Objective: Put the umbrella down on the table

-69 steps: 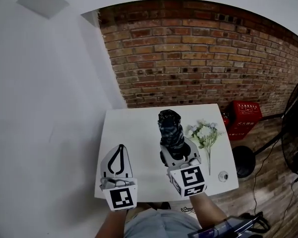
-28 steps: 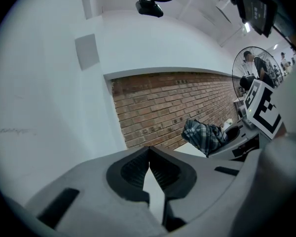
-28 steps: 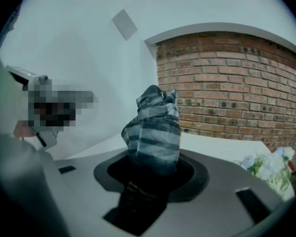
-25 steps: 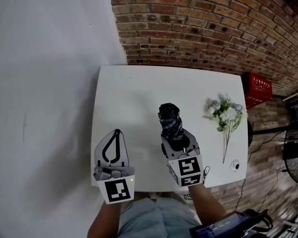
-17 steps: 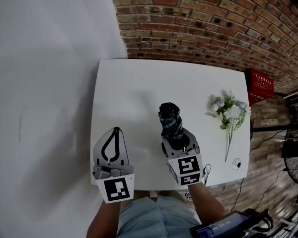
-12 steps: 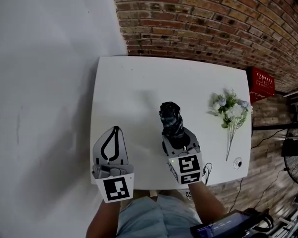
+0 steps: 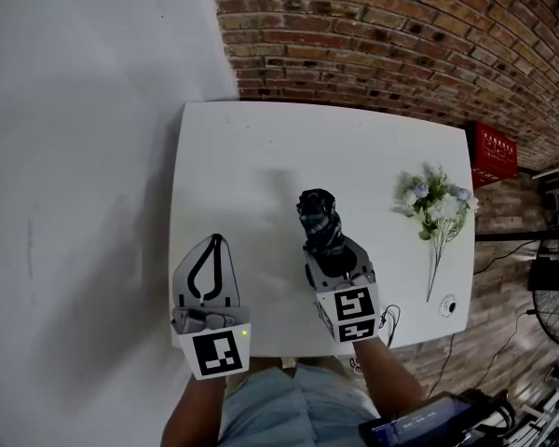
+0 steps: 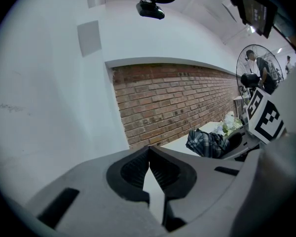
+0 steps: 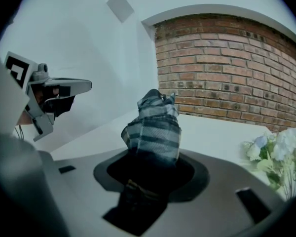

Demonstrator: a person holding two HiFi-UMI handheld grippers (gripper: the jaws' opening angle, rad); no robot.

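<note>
Both grippers hover over the near edge of the white table (image 7: 261, 156) — the right gripper (image 7: 330, 251) is clamped on the folded plaid umbrella (image 7: 319, 220), which pokes out toward the table's middle, and the left gripper (image 7: 215, 243) has its jaws pressed together on nothing. A bunch of flowers (image 7: 436, 203) lies by the table's right edge.

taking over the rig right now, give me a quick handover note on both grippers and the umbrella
Left gripper: shut and empty, over the near left part of the table.
Right gripper: shut on the folded plaid umbrella, which sticks out forward past the jaws, above the table.
Flowers lie on the table's right side, apart from the umbrella.
Done: umbrella gripped, over the table.
Left: lower it onto the bare middle of the table, open the right jaws, back off.
</note>
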